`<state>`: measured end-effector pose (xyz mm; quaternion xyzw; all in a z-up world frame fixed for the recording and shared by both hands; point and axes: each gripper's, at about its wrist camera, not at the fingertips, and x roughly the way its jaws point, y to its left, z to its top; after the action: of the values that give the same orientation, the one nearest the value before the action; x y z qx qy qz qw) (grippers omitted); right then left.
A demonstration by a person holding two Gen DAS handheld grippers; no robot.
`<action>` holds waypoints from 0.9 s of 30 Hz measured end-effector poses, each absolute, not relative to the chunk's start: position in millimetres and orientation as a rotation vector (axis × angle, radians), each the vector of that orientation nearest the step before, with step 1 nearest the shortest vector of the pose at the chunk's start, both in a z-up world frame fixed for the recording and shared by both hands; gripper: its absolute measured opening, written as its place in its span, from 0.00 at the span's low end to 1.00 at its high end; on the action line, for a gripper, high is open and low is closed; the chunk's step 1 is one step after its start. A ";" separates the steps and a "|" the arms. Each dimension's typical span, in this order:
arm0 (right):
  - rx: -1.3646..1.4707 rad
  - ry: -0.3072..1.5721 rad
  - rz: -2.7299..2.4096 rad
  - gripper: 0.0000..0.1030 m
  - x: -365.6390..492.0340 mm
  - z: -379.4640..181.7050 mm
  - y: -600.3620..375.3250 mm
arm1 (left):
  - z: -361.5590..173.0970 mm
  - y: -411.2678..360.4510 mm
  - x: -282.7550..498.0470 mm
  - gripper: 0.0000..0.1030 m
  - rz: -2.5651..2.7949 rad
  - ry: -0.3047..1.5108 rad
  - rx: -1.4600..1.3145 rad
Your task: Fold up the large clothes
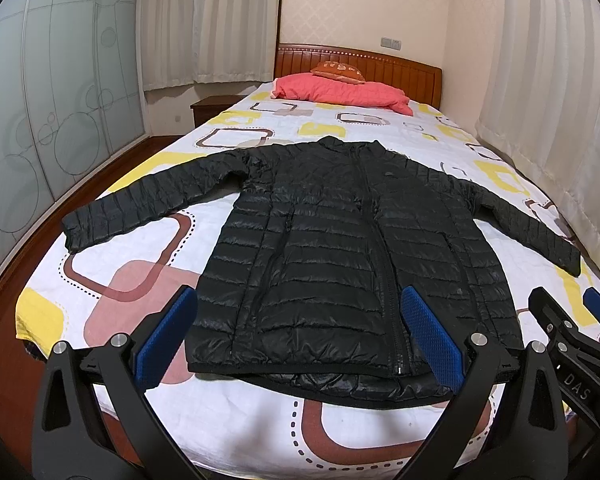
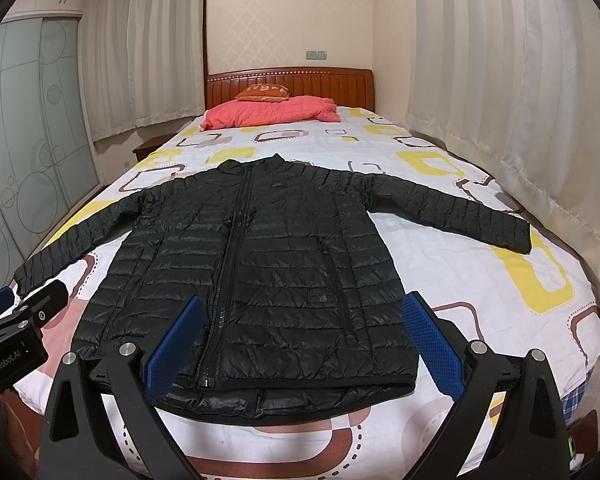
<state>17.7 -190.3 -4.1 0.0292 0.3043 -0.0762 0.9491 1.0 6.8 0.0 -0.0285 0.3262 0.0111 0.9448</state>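
A black quilted puffer jacket (image 1: 320,240) lies flat, front up and zipped, on the bed, sleeves spread to both sides; it also shows in the right wrist view (image 2: 260,256). My left gripper (image 1: 300,332) is open and empty, its blue pads held above the jacket's hem. My right gripper (image 2: 300,340) is open and empty too, above the hem. The right gripper shows at the right edge of the left wrist view (image 1: 572,320), and the left gripper at the left edge of the right wrist view (image 2: 20,308).
The bed (image 1: 112,264) has a white sheet with yellow and brown shapes. A pink quilt (image 1: 340,90) and an orange cushion (image 1: 338,70) lie by the wooden headboard (image 1: 404,72). Curtains (image 2: 500,100) hang on the right, a glass-door wardrobe (image 1: 40,120) stands on the left.
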 end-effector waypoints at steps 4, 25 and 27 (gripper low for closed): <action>0.059 0.620 -0.155 0.95 17.5 -3.4 -190.5 | 1.1 8.0 -0.2 0.98 0.022 0.666 -0.059; 0.057 0.620 -0.156 0.95 16.8 -3.0 -191.0 | -6.7 9.8 0.3 0.98 0.028 0.670 -0.062; 0.057 0.620 -0.155 0.95 16.9 -2.9 -190.8 | -6.5 9.6 0.6 0.98 0.028 0.671 -0.062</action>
<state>16.9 -190.8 -2.9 0.0281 0.3049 -0.0762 0.9489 0.6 9.6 -6.5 -0.0304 0.3290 0.0136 0.9438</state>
